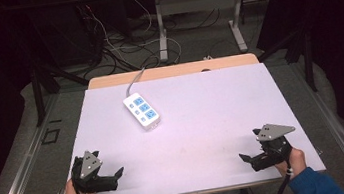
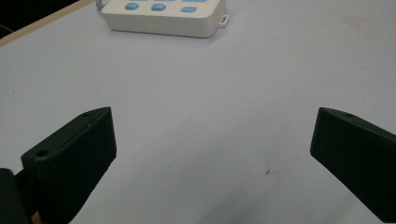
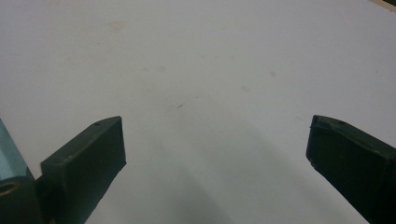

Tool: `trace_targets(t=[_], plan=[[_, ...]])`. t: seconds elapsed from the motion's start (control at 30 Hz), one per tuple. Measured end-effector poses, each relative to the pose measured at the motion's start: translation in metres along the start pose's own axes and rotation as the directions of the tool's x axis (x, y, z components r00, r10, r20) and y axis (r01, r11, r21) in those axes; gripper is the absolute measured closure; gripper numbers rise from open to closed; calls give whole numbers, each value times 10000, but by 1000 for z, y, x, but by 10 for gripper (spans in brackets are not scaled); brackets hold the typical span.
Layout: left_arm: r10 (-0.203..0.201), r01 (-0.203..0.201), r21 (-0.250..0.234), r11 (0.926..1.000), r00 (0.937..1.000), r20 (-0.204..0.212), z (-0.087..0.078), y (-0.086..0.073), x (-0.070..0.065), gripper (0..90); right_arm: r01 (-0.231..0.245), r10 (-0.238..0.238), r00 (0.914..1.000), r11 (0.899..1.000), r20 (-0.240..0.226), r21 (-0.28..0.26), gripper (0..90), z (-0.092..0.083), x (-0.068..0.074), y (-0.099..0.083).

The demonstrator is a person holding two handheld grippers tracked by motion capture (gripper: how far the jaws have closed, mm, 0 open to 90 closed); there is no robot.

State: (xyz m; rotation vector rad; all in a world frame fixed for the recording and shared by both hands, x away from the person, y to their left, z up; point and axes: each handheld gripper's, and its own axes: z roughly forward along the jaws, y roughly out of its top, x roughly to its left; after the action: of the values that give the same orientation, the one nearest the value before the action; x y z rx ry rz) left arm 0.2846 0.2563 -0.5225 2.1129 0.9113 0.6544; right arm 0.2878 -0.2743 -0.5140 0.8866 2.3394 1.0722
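From above, the white power strip (image 1: 142,111) lay on the counter (image 1: 203,123), long axis diagonal, nearer the left gripper (image 1: 107,172) than the right gripper (image 1: 249,151), while the left gripper view showed it (image 2: 163,16) ahead beyond released jaws, and the right gripper view showed empty, spread jaws.

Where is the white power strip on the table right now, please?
In the high view the power strip lies left of centre on the far half of the white table, ahead of the open left gripper, apart from it.

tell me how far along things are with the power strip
Nothing looks done yet: the white plastic power strip with blue sockets lies untouched on the pale table. Both the left hand-held gripper and right hand-held gripper are open and empty near the front edge. Reaching it remains.
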Motion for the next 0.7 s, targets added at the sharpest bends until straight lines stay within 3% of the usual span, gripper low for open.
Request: trace_targets(t=[0.57,0.7], plan=[[-109,109,83,9999,9999,-22,0,2,1,1,71,-71,10000,10000,31,-25,43,1,-1,-1],[-85,86,140,9999,9999,-73,2,5,3,1,-108,108,9999,9999,47,-4,45,0,-1,-1]])
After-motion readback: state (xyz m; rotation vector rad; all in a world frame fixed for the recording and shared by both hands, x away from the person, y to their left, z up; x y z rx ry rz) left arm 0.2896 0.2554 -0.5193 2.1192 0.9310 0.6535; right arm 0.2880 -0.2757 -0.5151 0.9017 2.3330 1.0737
